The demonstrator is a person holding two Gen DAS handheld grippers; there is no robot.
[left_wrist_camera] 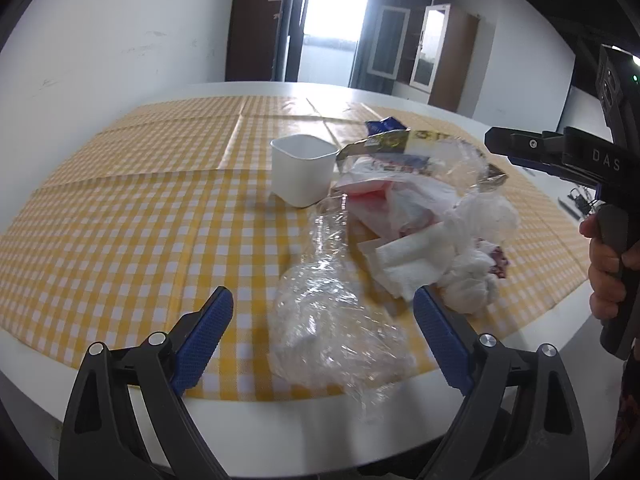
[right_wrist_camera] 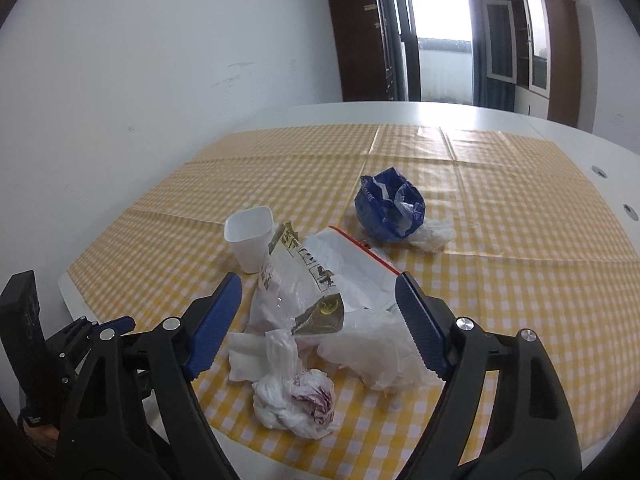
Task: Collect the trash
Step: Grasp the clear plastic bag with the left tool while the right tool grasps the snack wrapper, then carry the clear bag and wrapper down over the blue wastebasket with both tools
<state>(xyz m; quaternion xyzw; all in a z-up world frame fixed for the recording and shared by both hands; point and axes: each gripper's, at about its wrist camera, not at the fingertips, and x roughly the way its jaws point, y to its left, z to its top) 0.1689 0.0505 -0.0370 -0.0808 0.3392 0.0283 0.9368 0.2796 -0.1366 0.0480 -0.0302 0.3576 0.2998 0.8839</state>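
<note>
A heap of trash lies on the yellow checked tablecloth [left_wrist_camera: 120, 220]. My left gripper [left_wrist_camera: 323, 312] is open, its blue pads either side of a crumpled clear plastic wrap [left_wrist_camera: 320, 320] near the table's front edge. Behind it lie a folded white tissue [left_wrist_camera: 404, 264], a knotted white bag [left_wrist_camera: 476, 276] and a printed clear wrapper [left_wrist_camera: 416, 156]. My right gripper [right_wrist_camera: 318, 300] is open above the heap: the printed wrapper [right_wrist_camera: 296, 280], a white bag with a red strip [right_wrist_camera: 352, 264] and the knotted white bag [right_wrist_camera: 296, 400]. A crumpled blue bag [right_wrist_camera: 390, 204] lies farther back.
A white plastic cup [left_wrist_camera: 302, 168] stands upright left of the heap; it also shows in the right wrist view [right_wrist_camera: 250, 236]. The cloth lies on a white table [right_wrist_camera: 440, 112] against a white wall. The right gripper's body [left_wrist_camera: 560, 156] and the hand holding it show at the right.
</note>
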